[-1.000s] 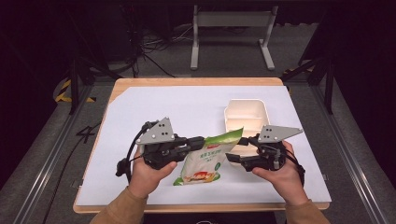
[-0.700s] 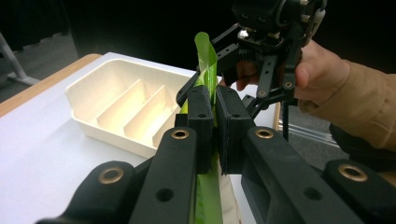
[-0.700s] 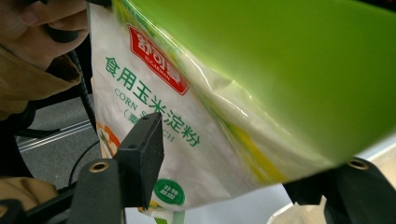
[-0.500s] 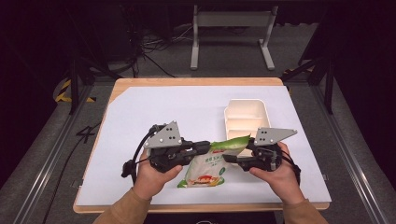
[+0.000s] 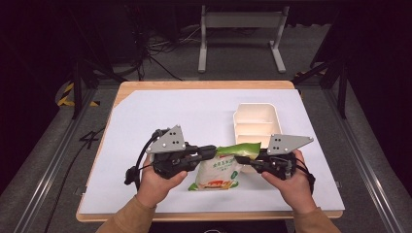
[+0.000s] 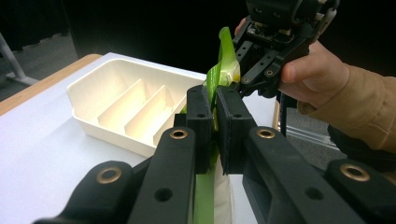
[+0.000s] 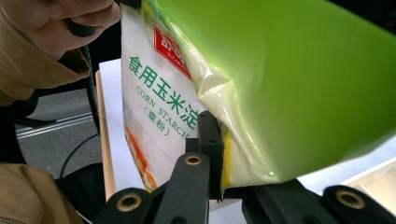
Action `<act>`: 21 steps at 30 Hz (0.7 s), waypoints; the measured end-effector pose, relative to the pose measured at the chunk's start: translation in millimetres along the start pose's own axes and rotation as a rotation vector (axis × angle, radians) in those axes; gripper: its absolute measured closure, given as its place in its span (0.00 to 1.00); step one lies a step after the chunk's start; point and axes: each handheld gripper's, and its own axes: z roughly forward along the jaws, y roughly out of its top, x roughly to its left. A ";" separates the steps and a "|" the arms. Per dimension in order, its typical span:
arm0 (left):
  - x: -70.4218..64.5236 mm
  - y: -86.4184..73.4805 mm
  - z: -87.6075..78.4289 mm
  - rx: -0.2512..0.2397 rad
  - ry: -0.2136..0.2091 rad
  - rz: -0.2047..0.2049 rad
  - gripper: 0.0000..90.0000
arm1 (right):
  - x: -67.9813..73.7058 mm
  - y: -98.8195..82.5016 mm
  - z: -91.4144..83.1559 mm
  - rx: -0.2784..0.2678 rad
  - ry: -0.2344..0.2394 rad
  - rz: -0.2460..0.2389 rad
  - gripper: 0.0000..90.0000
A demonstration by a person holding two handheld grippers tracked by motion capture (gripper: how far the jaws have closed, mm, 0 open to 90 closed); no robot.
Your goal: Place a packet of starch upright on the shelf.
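A bag of corn starch [image 5: 217, 171] with a green top [image 5: 239, 149] hangs between my two grippers over the white sheet, near the table's front edge. My left gripper [image 5: 213, 152] is shut on the left end of the green top; in the left gripper view its jaws [image 6: 213, 100] pinch that green edge. My right gripper [image 5: 253, 160] is shut on the right end of the top. In the right gripper view the bag [image 7: 159, 102] and its green top [image 7: 289, 84] rise right above that gripper [image 7: 223, 156], one jaw hidden behind the plastic.
A white tray [image 5: 256, 106] with dividers stands just behind the right gripper; its wall [image 6: 107, 133] appears at the left of the left gripper view. A white sheet [image 5: 160, 116] covers the wooden table. Dark floor and a metal stand lie beyond.
Both grippers stayed shut on the bag and drifted slightly toward the person. The bag's lower end swung to the right and it now hangs straighter between them.
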 end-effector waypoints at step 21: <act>8.9 -2.8 -21.1 -0.056 0.024 -0.019 0.87 | 4.3 18.3 -6.8 -0.002 -0.040 0.036 0.99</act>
